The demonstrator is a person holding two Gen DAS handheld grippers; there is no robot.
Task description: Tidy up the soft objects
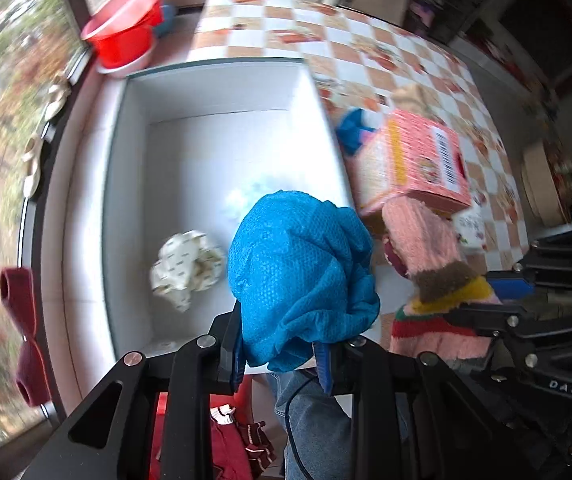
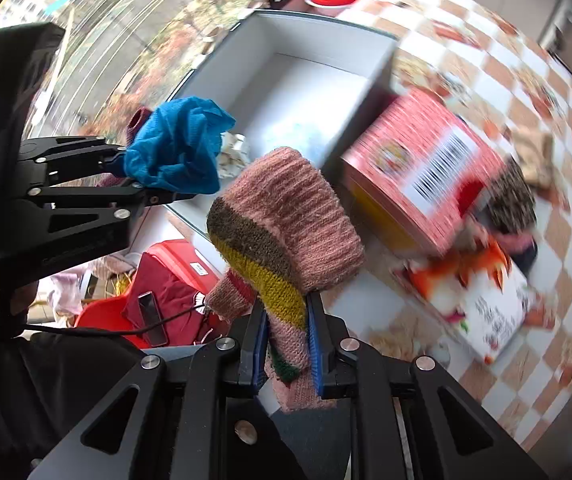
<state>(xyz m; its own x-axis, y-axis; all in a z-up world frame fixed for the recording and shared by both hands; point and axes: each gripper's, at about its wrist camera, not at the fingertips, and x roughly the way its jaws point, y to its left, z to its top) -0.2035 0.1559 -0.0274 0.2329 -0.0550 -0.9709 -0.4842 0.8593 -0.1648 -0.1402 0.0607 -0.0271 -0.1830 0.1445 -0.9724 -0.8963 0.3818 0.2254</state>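
We see the checkered tablecloth [image 1: 366,44] spread under everything, orange and white squares blurred toward the edges. On it stands a white open box [image 1: 222,92], its walls upright, and inside on the floor of it lies a crumpled white patterned cloth [image 1: 186,268]. Just beside the box's right wall a pink carton [image 1: 418,160] sits tilted, a barcode on its face; in the right wrist view a white printed box [image 2: 486,320] lies near the carton's lower side. Behind the white box, red basins [image 1: 126,32] are stacked by the window.

Our left gripper [image 1: 282,356] is pinching a blue cloth [image 1: 302,272] by its lower gathered end; the cloth bulges up past the fingertips and hangs over the near part of the white box. Our right gripper [image 2: 286,356] is pressed together on a pink knitted sock [image 2: 286,220] with brown, yellow and green stripes. The sock's lower part is caught between the blue pads, and the ribbed cuff stands beyond the fingertips, above the table between the white box and the carton.
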